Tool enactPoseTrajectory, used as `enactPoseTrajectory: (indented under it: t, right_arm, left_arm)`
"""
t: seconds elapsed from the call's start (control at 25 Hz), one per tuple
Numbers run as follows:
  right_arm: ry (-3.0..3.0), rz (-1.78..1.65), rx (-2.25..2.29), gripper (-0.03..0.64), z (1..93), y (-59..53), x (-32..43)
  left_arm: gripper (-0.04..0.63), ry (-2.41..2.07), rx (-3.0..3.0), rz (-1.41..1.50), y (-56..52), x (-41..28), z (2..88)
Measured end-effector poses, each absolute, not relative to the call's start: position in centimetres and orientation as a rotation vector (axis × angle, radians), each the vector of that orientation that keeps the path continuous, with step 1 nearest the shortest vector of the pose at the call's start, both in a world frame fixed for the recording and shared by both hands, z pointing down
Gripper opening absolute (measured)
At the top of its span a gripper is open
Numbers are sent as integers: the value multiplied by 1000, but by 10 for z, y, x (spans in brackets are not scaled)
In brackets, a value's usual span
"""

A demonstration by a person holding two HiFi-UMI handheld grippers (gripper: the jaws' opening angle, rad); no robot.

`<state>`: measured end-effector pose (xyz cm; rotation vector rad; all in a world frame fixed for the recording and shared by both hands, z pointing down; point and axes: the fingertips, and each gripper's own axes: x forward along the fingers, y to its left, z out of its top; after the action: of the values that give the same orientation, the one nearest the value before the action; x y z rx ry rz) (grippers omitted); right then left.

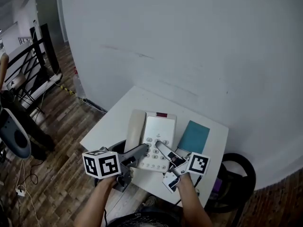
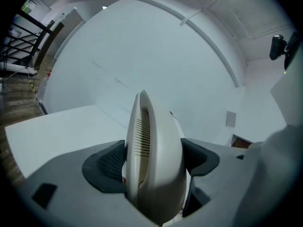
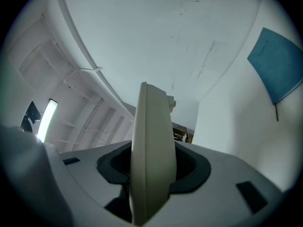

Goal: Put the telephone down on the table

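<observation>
Far off to the left of the left gripper (image 1: 143,150), a black railing (image 1: 28,65) stands on the wooden floor (image 1: 71,122). The left gripper itself is clamped on the near end of the cream handset (image 1: 136,126), one dark pad pressed against each side of it. The handset lies along the left side of the telephone (image 1: 160,126). The telephone reaches straight ahead of both grippers, over the middle of the white table (image 1: 111,124). The views do not settle whether its base touches the tabletop or hangs just above it. A hand holds each gripper from the near edge of the table.

Just right of the left gripper, the right gripper (image 1: 160,145) is closed on the thin near edge of the telephone's body, its upper jaw lying across the keypad (image 1: 156,148). Ahead and to the right of this gripper, a teal booklet (image 1: 193,137) lies flat on the table, close beside the telephone. Further right, beyond the table's edge, is a dark round seat (image 1: 241,171).
</observation>
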<state>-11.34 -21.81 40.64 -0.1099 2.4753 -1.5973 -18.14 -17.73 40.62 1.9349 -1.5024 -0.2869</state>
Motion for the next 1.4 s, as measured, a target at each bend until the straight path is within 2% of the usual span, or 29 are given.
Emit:
enactPoseTrajectory:
  t: [0.72,1.4]
  right_arm:
    - [2382,-1611,-298,181,439,-307,-107]
    - [2218,-1699,-660,181,527,-367,-163]
  left_arm:
    - [371,-1335,1970,-180,-277,-181,439]
    - [371,-1048,1932,-19,-353,-242,525]
